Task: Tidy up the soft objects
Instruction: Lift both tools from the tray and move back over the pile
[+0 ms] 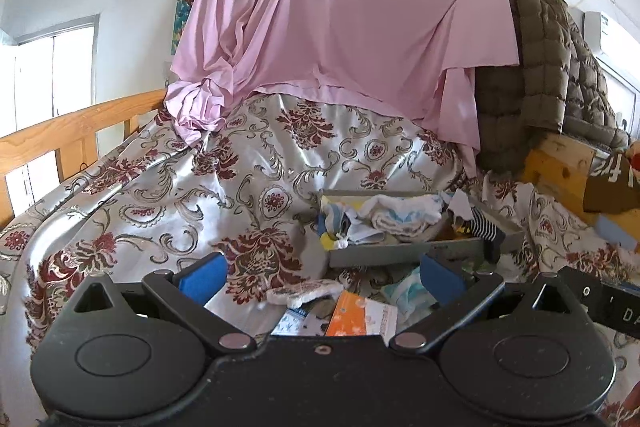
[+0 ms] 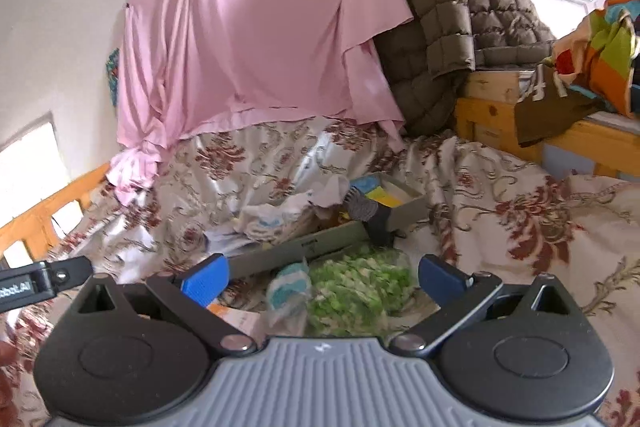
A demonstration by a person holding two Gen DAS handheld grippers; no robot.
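Both tools hang released over the bed: the left tool (image 1: pixel 322 277) and the right tool (image 2: pixel 322 275) grip nothing. A grey tray (image 1: pixel 404 254) on the floral bedspread (image 1: pixel 140 187) holds a white folded cloth (image 1: pixel 404 217) and a striped sock (image 1: pixel 486 227). Near the right tool lies a green fuzzy cloth (image 2: pixel 360 287), beside a teal-striped sock (image 2: pixel 290 285).

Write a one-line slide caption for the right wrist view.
Open right gripper hovers over a green-and-white fuzzy cloth beside a gray tray of soft items on a floral bedspread.
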